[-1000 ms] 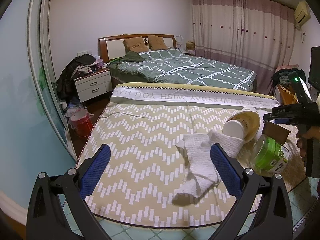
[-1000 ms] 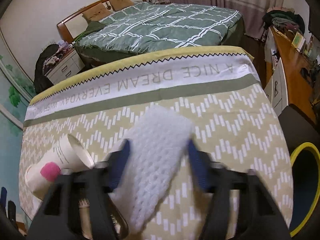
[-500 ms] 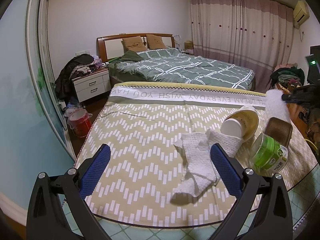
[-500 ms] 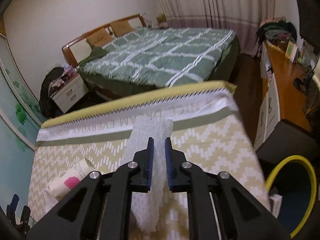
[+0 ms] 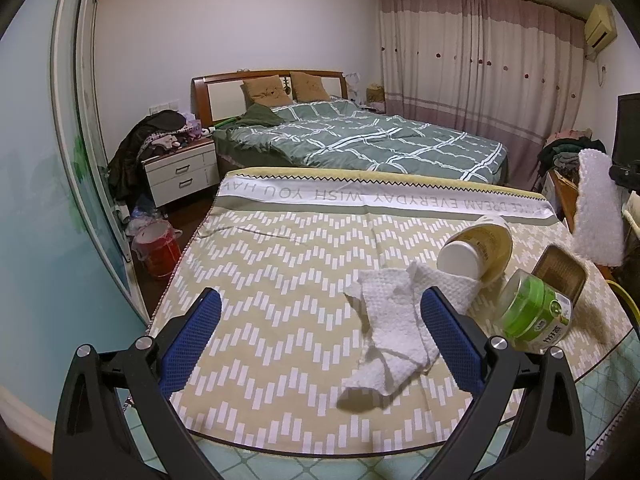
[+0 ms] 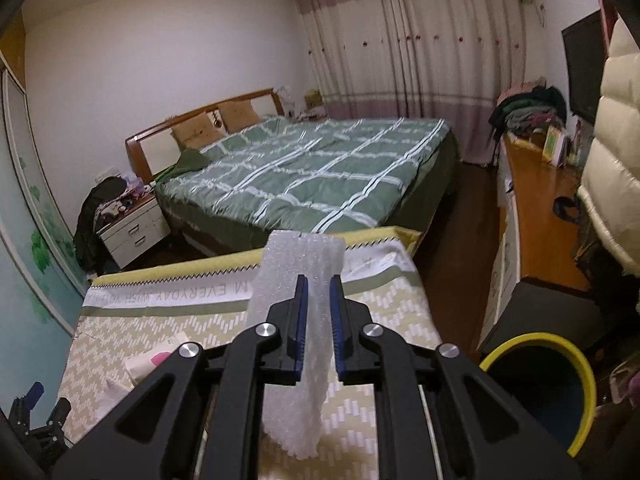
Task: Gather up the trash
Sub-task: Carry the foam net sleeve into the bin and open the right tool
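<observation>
The right gripper (image 6: 318, 320) held its jaws clamped on the bubble-wrap sheet (image 6: 298, 280), presumably for the yellow-rimmed bin (image 6: 540, 392); the left gripper (image 5: 320, 336) jaws stood wide, empty.

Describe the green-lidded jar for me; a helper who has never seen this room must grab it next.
Start at the table under the zigzag cloth in front of the bed. Among the litter at its right end, the jar lies on its side nearest the front edge, beside the brown tray. Only it has a bright green lid.
</observation>
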